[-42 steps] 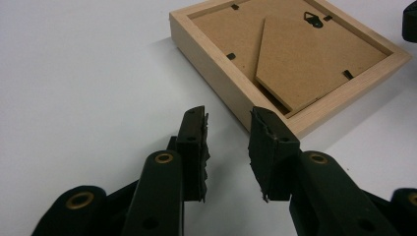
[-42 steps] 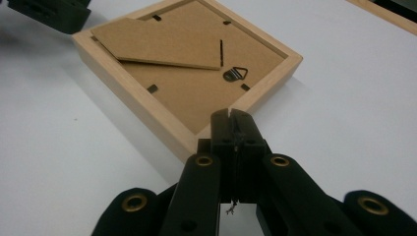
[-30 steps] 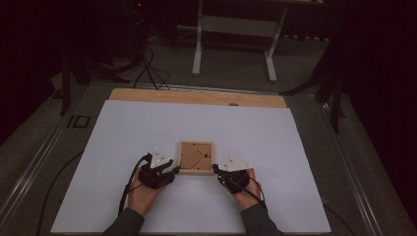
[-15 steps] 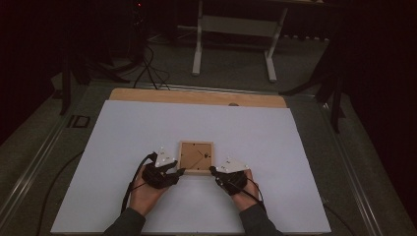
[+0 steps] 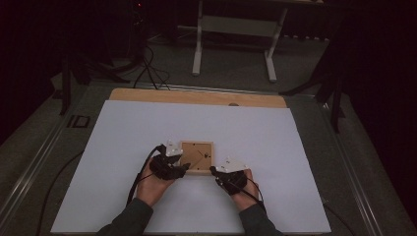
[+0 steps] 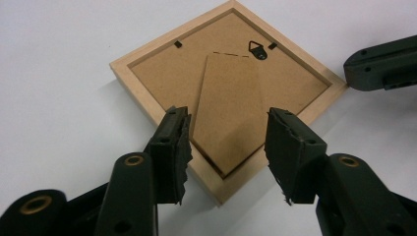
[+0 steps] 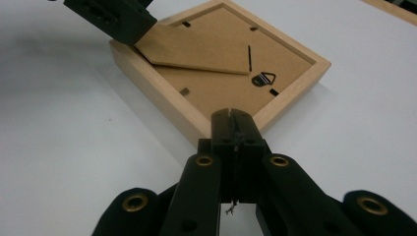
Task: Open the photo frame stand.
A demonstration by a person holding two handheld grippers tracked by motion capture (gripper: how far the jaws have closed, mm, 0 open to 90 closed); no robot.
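My left gripper is spread over the frame corner; my right gripper, pinched empty, should brace its corner.

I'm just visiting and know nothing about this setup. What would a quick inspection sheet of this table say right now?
Surface: white sheet covering a wooden tabletop.
Job's things: square light-wood picture frame lying face down, brown backing board up; its easel stand and black hanger visible.
Clutter: nothing seen.
Grippers: left tool open, its jaws over the frame's near corner; right tool shut, its tip at another corner of the frame, contact unclear.
Cables: black cable trails from the left tool; more black cables on the floor behind.
Surroundings: dark room, white table legs beyond.
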